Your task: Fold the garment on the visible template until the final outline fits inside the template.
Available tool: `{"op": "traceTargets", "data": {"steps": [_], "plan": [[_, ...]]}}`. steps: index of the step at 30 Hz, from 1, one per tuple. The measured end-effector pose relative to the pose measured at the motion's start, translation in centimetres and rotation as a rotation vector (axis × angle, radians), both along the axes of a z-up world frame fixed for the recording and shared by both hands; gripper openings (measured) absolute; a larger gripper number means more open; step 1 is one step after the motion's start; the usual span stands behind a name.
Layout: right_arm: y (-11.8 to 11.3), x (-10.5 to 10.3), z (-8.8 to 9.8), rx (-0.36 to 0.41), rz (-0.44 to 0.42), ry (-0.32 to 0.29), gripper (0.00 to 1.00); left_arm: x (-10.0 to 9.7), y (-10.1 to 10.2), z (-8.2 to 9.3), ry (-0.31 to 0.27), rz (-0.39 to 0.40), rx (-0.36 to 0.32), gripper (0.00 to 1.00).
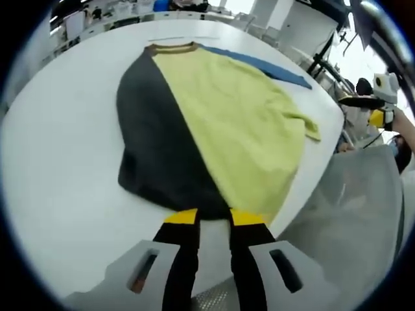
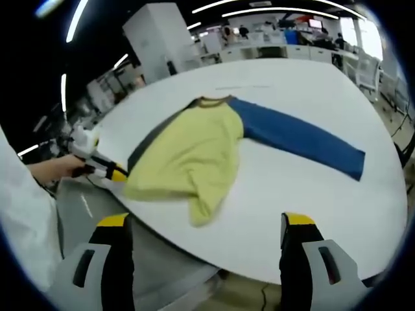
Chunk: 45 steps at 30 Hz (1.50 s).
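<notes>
no text, label, brand, number or sign can be read in either view. the yellow, dark grey and blue long-sleeved garment carries no legible print or tag, the round white desk shows no readable marking, and the background shelves and fixtures are too blurred and small to make out any lettering.

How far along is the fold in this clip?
Early stage. Done: the dark sleeve is folded over the yellow garment. In hand: the left tongs sit closed at the hem, apparently gripping it; the right tongs are open, off the table. Left: the blue sleeve lies spread out; no template outline is discernible.
</notes>
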State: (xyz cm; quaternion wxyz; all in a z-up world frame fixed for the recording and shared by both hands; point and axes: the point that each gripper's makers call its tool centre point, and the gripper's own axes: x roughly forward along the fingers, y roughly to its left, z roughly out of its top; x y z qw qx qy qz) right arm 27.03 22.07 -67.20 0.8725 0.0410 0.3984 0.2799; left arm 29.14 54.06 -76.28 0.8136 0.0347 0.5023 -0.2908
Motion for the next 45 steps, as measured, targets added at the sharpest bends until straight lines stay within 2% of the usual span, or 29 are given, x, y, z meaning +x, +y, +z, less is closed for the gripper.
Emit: {"op": "traceTargets", "data": {"steps": [5, 10, 26, 45], "plan": [[0.0, 0.0, 0.1, -0.002, 0.002, -0.002, 0.94, -0.2, -0.4, -0.2, 0.007, -0.006, -0.01, 0.03], [0.0, 0.0, 0.1, -0.005, 0.002, -0.001, 0.94, -0.2, -0.5, -0.2, 0.007, -0.002, -0.014, 0.0], [0.4, 0.3, 0.6, -0.009, 0.011, -0.012, 0.93, -0.4, 0.6, 0.4, 0.007, 0.028, -0.035, 0.0], [0.8, -0.4, 1.2, -0.003, 0.015, -0.032, 0.93, -0.7, 1.5, 1.6, -0.032, 0.052, -0.034, 0.0]]}}
